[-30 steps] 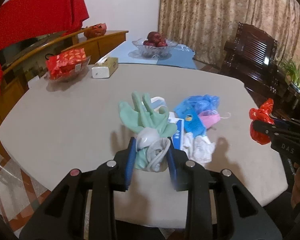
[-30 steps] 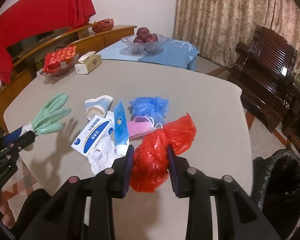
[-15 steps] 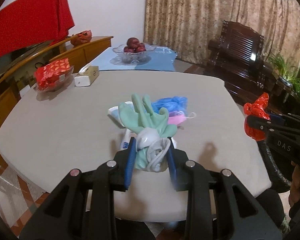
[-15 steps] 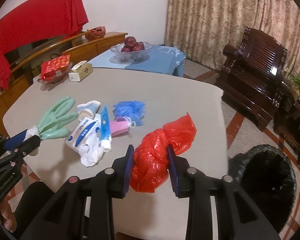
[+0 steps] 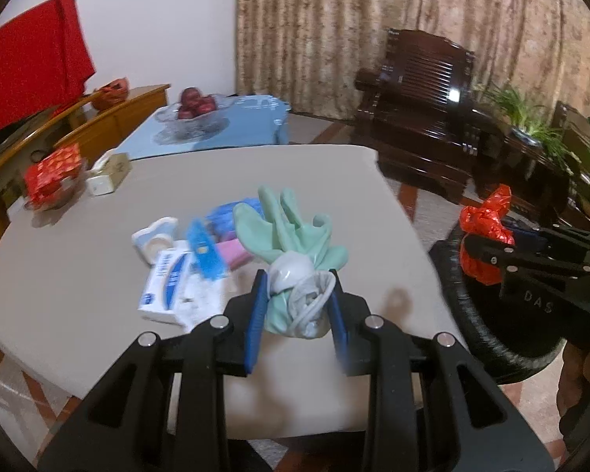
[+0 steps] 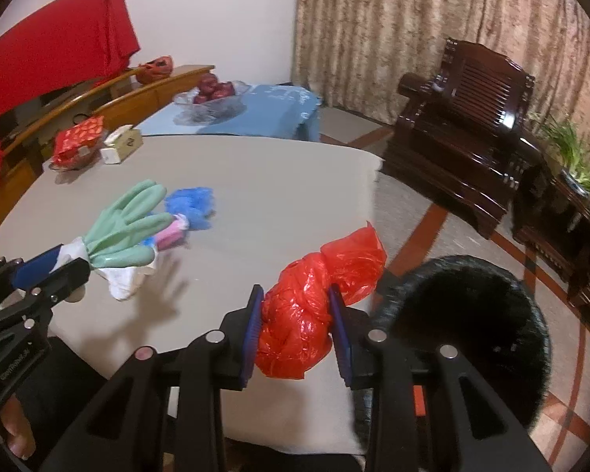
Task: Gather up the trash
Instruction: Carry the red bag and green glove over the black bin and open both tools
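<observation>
My left gripper (image 5: 297, 295) is shut on a pale green rubber glove (image 5: 291, 232), bunched at the cuff, held above the grey table (image 5: 78, 275) near its right side. My right gripper (image 6: 297, 316) is shut on a crumpled red plastic bag (image 6: 303, 310), held over the table's right edge beside a black bin bag (image 6: 468, 326) on the floor. The same bin bag (image 5: 472, 314) shows at the right of the left wrist view, under the right gripper (image 5: 487, 251). More trash lies on the table: a white and blue box (image 5: 165, 287), a blue tube (image 5: 204, 251), a blue plastic wad (image 6: 190, 204).
A tissue box (image 5: 108, 175), a red packet in a dish (image 5: 53, 179) and a glass fruit bowl (image 5: 192, 116) on a blue cloth stand at the back. A dark wooden armchair (image 6: 468, 118) and a potted plant (image 6: 574, 157) are to the right.
Both grippers have swung to the right with their loads. The black bin bag has come into view and now lies just beyond the red bag. The trash pile has slid to the left in both views.
</observation>
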`<state>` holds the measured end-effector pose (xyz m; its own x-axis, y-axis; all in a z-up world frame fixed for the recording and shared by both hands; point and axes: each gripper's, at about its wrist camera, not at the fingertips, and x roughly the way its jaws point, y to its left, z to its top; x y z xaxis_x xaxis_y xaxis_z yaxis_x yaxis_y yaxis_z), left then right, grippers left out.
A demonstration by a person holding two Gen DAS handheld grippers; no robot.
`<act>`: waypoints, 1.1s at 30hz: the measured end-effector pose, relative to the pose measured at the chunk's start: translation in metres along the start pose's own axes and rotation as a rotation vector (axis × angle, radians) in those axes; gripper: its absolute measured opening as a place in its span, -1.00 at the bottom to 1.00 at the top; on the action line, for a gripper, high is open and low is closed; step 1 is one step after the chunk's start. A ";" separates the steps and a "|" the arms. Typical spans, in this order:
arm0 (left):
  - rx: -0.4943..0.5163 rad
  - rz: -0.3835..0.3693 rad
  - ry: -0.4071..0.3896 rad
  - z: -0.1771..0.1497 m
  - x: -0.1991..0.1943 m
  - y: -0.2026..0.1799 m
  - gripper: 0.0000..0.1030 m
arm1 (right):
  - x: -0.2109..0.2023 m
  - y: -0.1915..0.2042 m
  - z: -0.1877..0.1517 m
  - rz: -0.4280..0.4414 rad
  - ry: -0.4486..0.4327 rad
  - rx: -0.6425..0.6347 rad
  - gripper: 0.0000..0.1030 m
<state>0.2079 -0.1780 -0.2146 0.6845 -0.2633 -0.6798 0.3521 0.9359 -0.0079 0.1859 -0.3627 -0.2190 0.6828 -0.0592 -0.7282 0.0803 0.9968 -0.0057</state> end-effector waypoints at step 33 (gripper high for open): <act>0.118 -0.199 0.160 -0.023 0.077 -0.274 -0.39 | 0.022 -0.256 -0.092 -0.145 0.176 0.144 -0.20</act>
<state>0.1492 -0.4488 -0.2816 0.4880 -0.3904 -0.7807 0.5482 0.8331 -0.0739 0.1136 -0.6145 -0.2963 0.5209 -0.1776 -0.8349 0.2791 0.9598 -0.0300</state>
